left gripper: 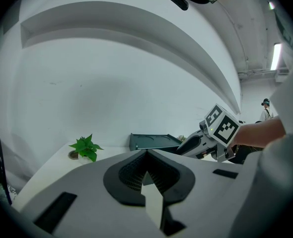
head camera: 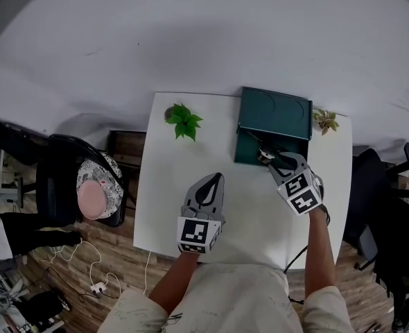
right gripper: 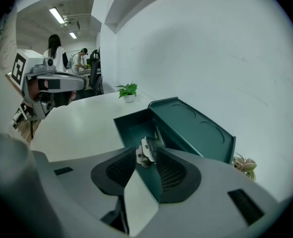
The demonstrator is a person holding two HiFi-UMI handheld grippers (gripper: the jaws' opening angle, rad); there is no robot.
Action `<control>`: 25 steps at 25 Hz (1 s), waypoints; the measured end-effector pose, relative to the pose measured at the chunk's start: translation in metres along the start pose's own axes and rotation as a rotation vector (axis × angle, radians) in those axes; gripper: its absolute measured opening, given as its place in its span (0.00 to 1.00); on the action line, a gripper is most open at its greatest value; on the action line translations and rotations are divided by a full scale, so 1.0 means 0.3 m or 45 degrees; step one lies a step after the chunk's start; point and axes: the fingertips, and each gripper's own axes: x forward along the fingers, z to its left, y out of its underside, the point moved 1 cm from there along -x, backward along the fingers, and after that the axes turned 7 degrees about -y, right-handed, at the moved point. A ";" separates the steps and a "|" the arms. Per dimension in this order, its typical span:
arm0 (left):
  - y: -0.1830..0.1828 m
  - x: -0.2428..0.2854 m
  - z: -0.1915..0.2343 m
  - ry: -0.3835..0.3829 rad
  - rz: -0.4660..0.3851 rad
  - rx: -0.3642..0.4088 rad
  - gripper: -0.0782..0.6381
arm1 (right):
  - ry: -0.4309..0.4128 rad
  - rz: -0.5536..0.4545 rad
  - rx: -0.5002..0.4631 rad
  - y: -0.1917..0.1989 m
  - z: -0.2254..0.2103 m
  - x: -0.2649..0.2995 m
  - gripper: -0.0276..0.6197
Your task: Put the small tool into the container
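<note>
The dark green container stands open at the back of the white table, its lid raised behind the tray. My right gripper reaches over the tray's front part. A small silver metal tool sits between its fingertips, with a gap showing between the jaws; the pads do not seem to press on it. My left gripper hovers over the table's middle, apart from the container, jaws together and holding nothing.
A green leafy plant stands at the table's back left, and a small pale plant at the back right corner. A black chair with a patterned cushion stands to the left of the table.
</note>
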 end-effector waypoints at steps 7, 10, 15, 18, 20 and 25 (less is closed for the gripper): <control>-0.007 -0.072 -0.010 -0.021 -0.023 0.005 0.12 | 0.054 -0.102 0.108 0.013 0.070 -0.077 0.27; -0.012 -0.106 -0.019 -0.031 -0.038 0.007 0.12 | 0.068 -0.124 0.124 0.025 0.101 -0.110 0.27; -0.015 -0.172 -0.028 -0.048 -0.057 0.016 0.12 | 0.094 -0.186 0.168 0.041 0.161 -0.164 0.27; -0.015 -0.210 -0.031 -0.062 -0.074 0.020 0.12 | 0.111 -0.231 0.186 0.053 0.192 -0.192 0.27; -0.013 -0.236 -0.038 -0.068 -0.084 0.024 0.12 | 0.097 -0.255 0.212 0.065 0.223 -0.209 0.27; 0.001 -0.302 -0.050 -0.079 -0.097 0.027 0.12 | 0.105 -0.314 0.259 0.081 0.299 -0.256 0.27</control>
